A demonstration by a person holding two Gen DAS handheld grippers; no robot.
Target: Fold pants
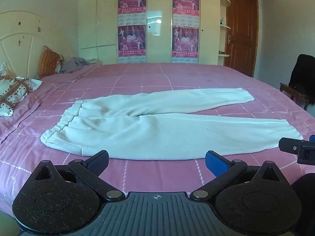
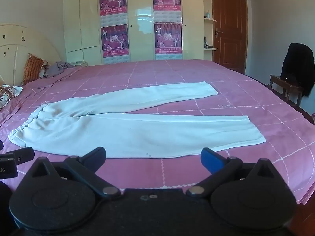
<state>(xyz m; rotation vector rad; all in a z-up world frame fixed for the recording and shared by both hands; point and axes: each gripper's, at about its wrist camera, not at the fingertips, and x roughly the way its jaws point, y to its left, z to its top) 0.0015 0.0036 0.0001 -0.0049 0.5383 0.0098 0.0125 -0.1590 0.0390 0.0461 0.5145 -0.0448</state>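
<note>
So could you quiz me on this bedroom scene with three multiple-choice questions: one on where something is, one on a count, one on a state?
1. Where does the waistband of the white pants lie?
A. toward the headboard
B. toward the wooden door
C. hanging off the bed

2. How many pink posters hang on the wardrobe?
A. two
B. four
C. six

3. How do the two grippers stand?
A. both open, holding nothing
B. both shut on the pants
C. one open, one shut

Answers:
1. A, the gathered waistband sits at the left end, on the headboard side of the pink bedspread.
2. B, two columns of two show in both views.
3. A, the left gripper and right gripper each show fingers spread wide, short of the cloth.
</note>
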